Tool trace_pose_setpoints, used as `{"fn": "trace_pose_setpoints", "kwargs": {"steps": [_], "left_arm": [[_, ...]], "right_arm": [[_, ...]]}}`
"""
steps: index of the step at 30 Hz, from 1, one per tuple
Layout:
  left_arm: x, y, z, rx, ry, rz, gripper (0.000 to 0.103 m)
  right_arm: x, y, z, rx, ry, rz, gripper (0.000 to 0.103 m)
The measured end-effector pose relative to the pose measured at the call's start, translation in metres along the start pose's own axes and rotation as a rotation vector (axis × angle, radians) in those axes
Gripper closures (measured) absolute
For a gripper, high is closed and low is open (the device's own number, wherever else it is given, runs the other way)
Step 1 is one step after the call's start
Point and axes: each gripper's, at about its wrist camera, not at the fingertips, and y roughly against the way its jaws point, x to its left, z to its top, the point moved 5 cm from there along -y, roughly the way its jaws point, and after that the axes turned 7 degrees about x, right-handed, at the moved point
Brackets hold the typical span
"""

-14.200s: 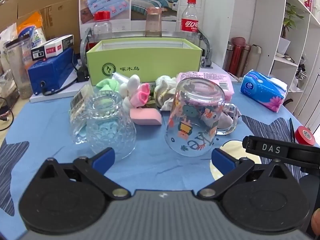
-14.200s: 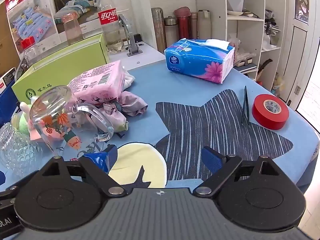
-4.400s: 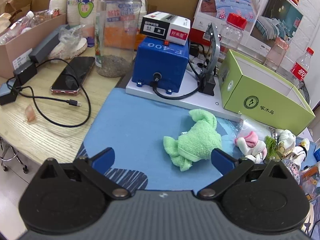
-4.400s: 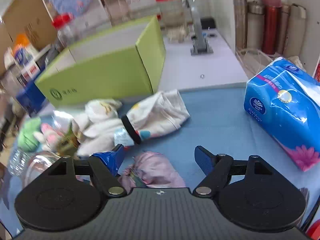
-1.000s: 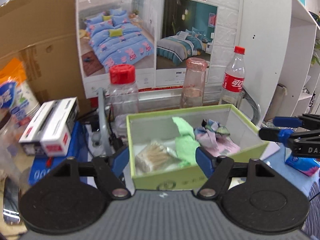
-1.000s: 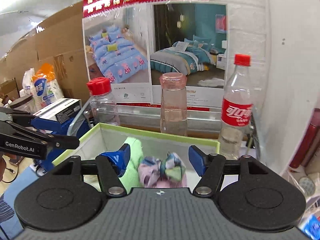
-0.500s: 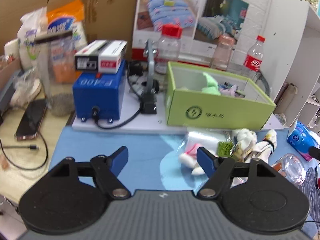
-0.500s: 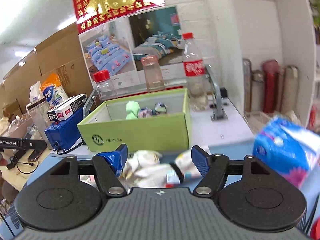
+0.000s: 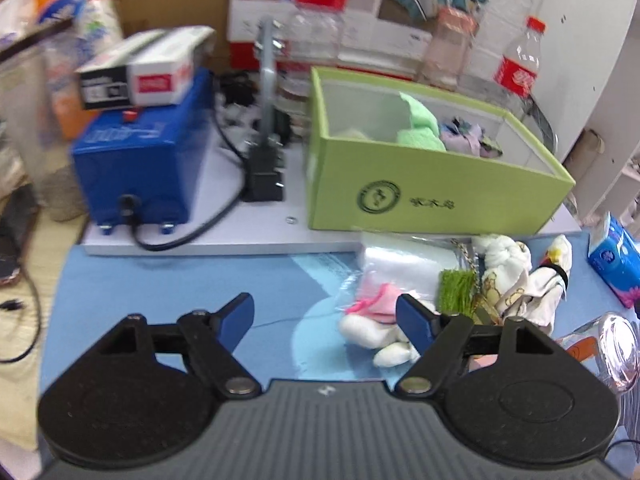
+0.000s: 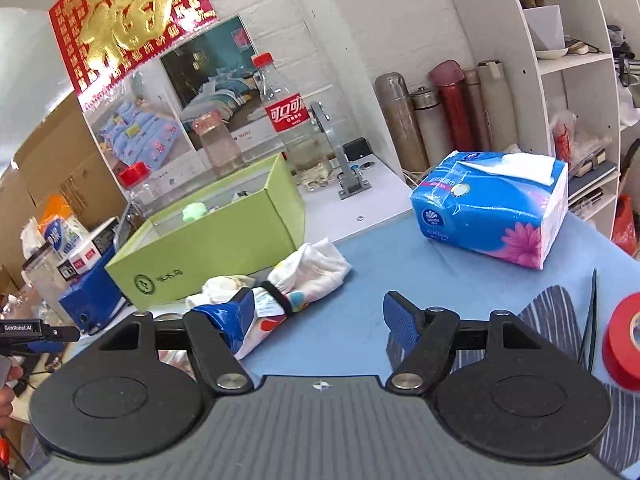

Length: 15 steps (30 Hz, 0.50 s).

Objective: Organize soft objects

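The right gripper (image 10: 320, 320) hangs empty with jaws apart over the blue cloth (image 10: 400, 264); a rolled sock (image 10: 304, 276) lies beside the green box (image 10: 224, 252).

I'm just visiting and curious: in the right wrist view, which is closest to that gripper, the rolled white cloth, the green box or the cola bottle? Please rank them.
From the right gripper:
1. Rolled white cloth, at its left fingertip, on the blue mat.
2. Green box, behind the cloth, to the left.
3. Cola bottle, upright behind the box, by the wall.

Towel (image 9: 420, 130) in box (image 9: 432, 196), socks (image 9: 516, 280) before it, tissue pack (image 10: 492, 216) to the right
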Motion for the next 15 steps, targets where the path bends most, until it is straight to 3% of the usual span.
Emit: {"fn": "trace_pose_setpoints", "kwargs": {"steps": [5,7,11,14,15], "left_arm": [[-0.03,-0.038,0.023,0.114,-0.135,-0.071,0.025],[-0.036,-0.051,0.026,0.163,-0.185,-0.062,0.024],[-0.032,-0.058,0.027,0.189,-0.198,-0.082,0.021],[-0.019,-0.052,0.022,0.169,-0.197,-0.063,0.014],[-0.012,-0.05,0.02,0.156,-0.194,-0.034,0.002]], "right_arm": [[-0.005,-0.018,0.004,0.029,0.008,-0.006,0.045],[-0.007,-0.024,0.004,0.038,0.004,-0.009,0.045],[-0.011,-0.029,0.007,0.044,-0.002,-0.017,0.045],[-0.014,-0.03,0.011,0.041,-0.011,-0.022,0.045],[-0.014,-0.03,0.012,0.039,-0.011,-0.024,0.045]]}}
